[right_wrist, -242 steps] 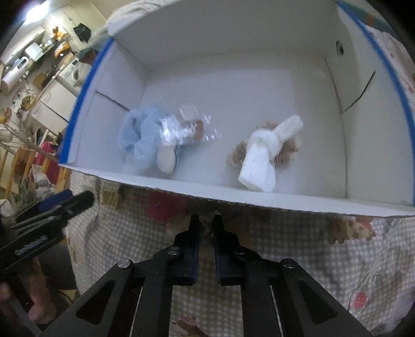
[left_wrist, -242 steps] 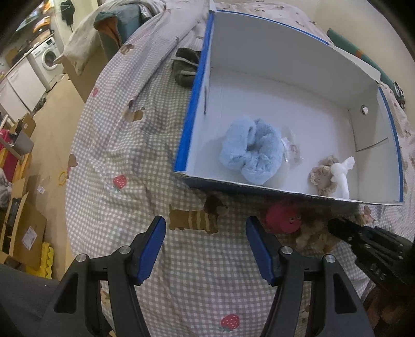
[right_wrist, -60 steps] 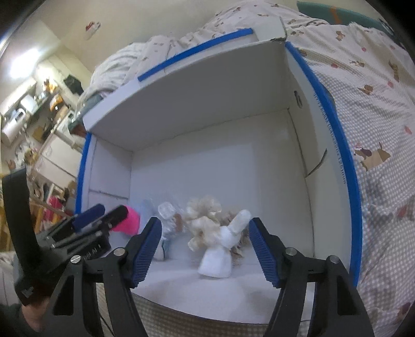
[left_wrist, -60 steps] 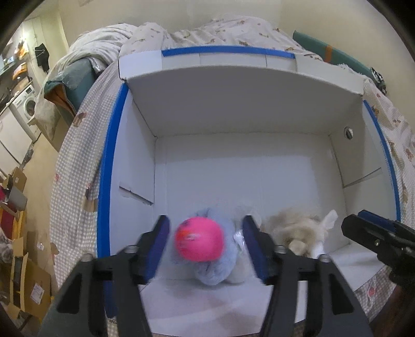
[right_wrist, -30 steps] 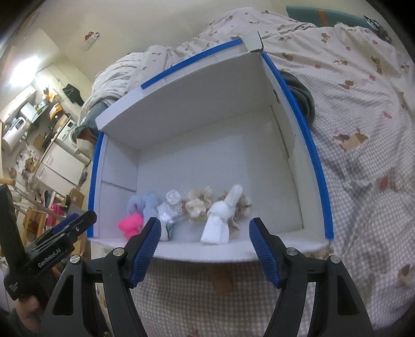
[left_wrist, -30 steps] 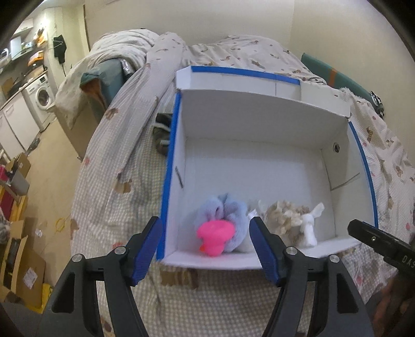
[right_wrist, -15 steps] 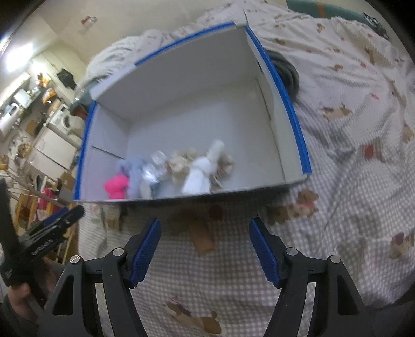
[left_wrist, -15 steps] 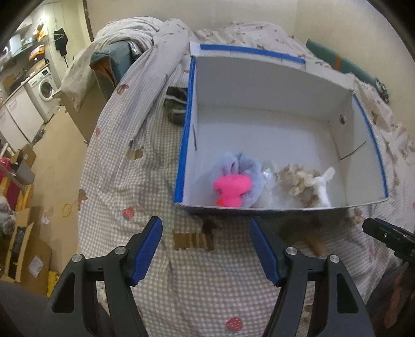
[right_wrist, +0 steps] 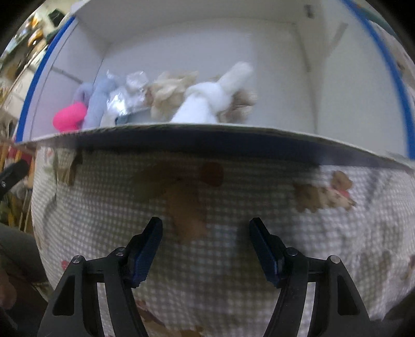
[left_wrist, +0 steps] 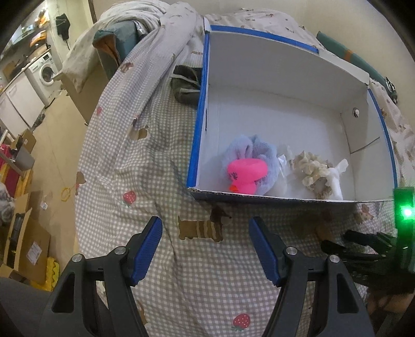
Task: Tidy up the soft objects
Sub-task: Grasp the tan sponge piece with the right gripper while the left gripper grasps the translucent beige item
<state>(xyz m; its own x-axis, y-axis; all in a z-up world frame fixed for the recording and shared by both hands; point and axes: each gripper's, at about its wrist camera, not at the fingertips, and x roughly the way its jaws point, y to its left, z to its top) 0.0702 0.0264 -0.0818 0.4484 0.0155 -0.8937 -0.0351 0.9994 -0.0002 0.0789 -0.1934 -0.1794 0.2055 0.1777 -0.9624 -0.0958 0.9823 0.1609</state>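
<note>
A white cardboard box with blue-taped rims [left_wrist: 199, 119] [right_wrist: 399, 77] sits on a checked bedspread [left_wrist: 166, 166]. Along its near wall lie a pink rubber duck [left_wrist: 246, 173] [right_wrist: 68, 116], a light-blue fluffy toy [left_wrist: 249, 150] [right_wrist: 99, 101], a clear plastic wrapper [left_wrist: 284, 162] [right_wrist: 129, 93], a beige frilly toy [left_wrist: 310, 169] [right_wrist: 171, 92] and a white plush [left_wrist: 337, 176] [right_wrist: 215, 96]. My left gripper [left_wrist: 206, 248] is open and empty above the bedspread, in front of the box. My right gripper [right_wrist: 206, 246] is open and empty, low over the bedspread just before the box's near wall; it also shows in the left wrist view [left_wrist: 358, 246].
A dark garment [left_wrist: 186, 83] lies on the bed left of the box. A rumpled duvet [left_wrist: 135, 23] is at the bed's head. Off the bed's left edge are floor, cardboard boxes [left_wrist: 28, 248] and a washing machine [left_wrist: 45, 72].
Both grippers have pulled back from the box and dropped lower over the bedspread. The pink duck, held by the left gripper two seconds ago, now lies in the box.
</note>
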